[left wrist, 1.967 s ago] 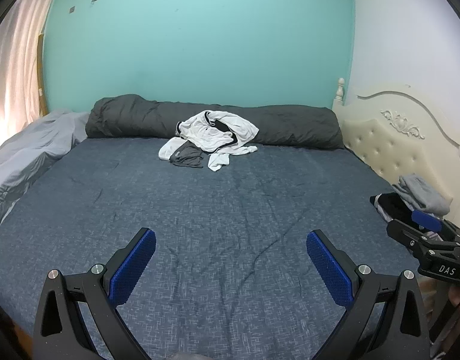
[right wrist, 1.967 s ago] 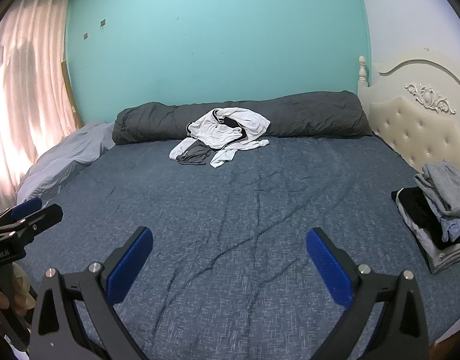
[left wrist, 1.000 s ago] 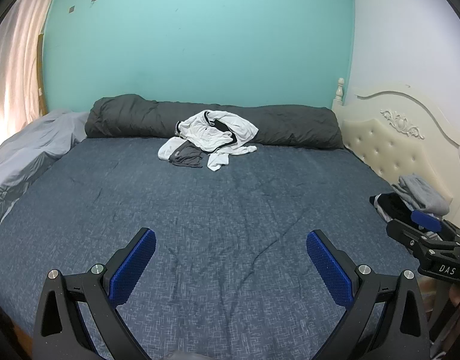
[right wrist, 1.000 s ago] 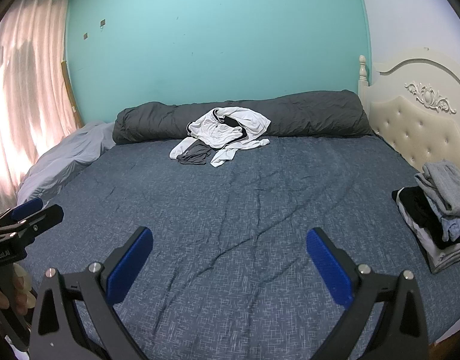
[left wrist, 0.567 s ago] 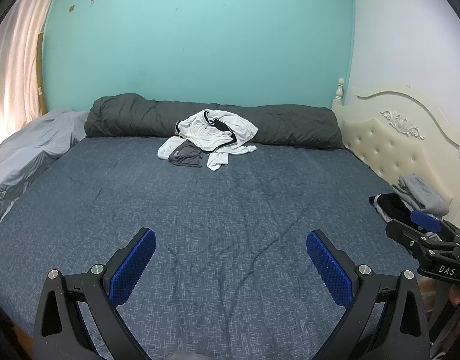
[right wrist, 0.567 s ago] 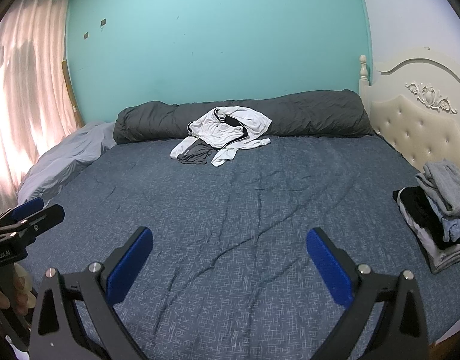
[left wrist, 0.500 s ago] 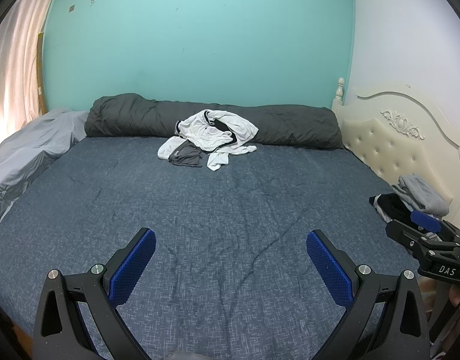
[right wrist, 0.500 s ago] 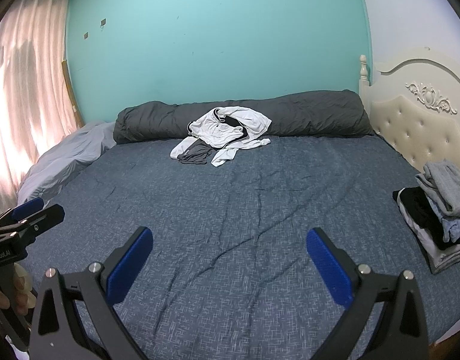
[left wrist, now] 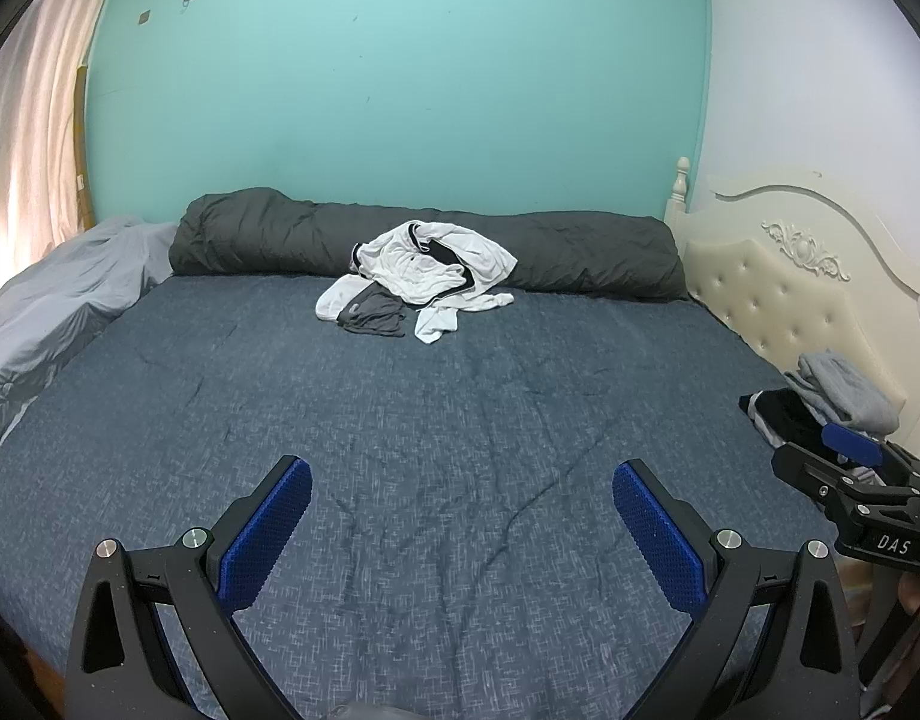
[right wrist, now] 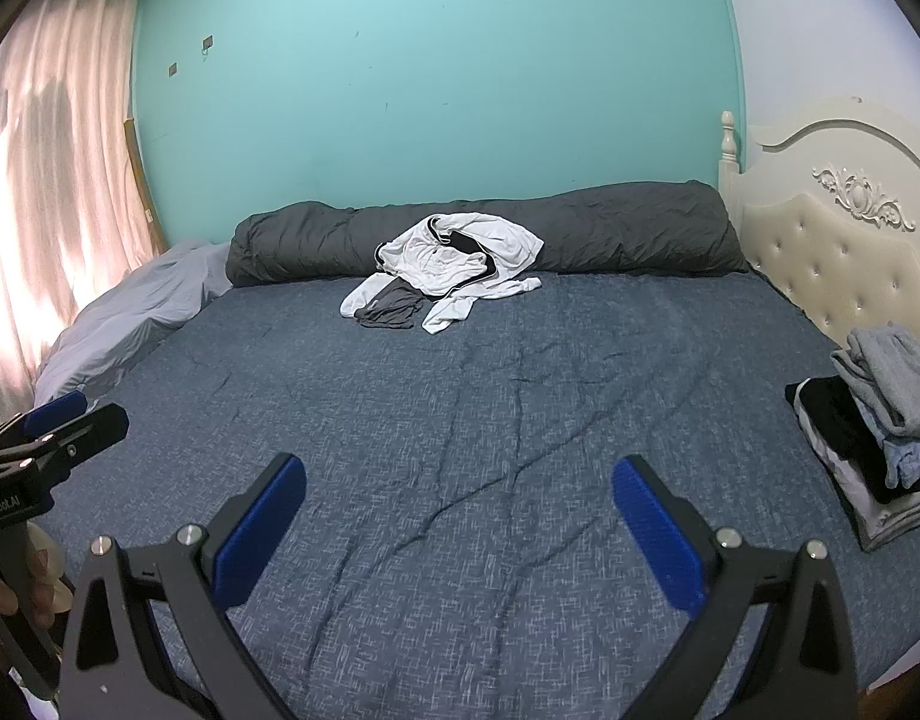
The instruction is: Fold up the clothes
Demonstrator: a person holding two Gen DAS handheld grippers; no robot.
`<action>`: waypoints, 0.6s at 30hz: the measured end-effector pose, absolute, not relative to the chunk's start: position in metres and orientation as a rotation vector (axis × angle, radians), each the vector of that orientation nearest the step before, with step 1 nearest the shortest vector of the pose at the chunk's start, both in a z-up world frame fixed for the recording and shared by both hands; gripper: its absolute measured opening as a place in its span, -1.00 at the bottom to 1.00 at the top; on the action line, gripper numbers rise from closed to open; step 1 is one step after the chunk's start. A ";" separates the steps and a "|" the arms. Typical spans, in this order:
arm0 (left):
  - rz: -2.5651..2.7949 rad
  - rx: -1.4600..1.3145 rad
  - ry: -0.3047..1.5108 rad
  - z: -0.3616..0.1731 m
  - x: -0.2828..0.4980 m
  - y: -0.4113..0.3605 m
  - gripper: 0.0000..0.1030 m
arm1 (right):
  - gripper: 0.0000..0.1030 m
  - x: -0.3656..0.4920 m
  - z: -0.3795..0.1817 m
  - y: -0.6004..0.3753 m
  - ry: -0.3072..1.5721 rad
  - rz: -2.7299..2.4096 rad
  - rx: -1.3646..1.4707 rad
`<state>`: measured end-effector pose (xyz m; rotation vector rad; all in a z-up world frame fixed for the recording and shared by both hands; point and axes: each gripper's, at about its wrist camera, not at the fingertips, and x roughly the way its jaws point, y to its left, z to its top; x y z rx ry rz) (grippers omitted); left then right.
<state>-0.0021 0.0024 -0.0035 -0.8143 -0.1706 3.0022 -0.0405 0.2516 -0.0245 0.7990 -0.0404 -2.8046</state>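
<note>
Your unfolded clothes lie in a crumpled heap at the far side of the bed: white garments with black trim, a dark grey piece in front. Your folded stack sits at the right edge.

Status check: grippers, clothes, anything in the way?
Left gripper and right gripper open, empty, above the bed. Unfolded pile at far edge against the grey roll. Stack at right. Path clear.
</note>
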 end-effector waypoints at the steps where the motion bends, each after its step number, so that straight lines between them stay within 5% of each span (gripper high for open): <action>1: 3.002 -0.814 -0.172 -0.004 -0.002 0.002 0.99 | 0.99 -0.041 -0.024 0.252 -0.041 -2.805 0.799; 18: 2.996 -0.821 -0.179 -0.001 -0.009 0.003 0.99 | 0.99 -0.046 -0.024 0.255 -0.049 -2.805 0.802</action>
